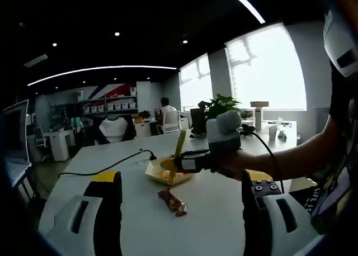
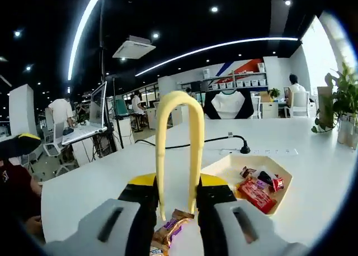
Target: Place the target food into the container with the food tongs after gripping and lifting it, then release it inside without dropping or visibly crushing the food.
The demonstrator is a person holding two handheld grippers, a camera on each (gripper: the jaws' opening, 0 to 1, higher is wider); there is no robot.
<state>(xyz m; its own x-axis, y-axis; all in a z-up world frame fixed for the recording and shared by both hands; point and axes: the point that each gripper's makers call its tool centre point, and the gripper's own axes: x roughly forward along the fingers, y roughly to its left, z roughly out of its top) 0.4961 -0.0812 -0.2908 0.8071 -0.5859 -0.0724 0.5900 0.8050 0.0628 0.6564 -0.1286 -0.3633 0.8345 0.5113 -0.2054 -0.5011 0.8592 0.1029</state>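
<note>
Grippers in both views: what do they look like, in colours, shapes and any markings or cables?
The left gripper has pale grey shells, black inner jaws and yellow tips; one jaw carries a black block with small round studs. The right gripper matches: grey shells with dark slots, black jaws, yellow tips. From the left gripper view it shows a grey rounded body with a black cable trailing behind it.
</note>
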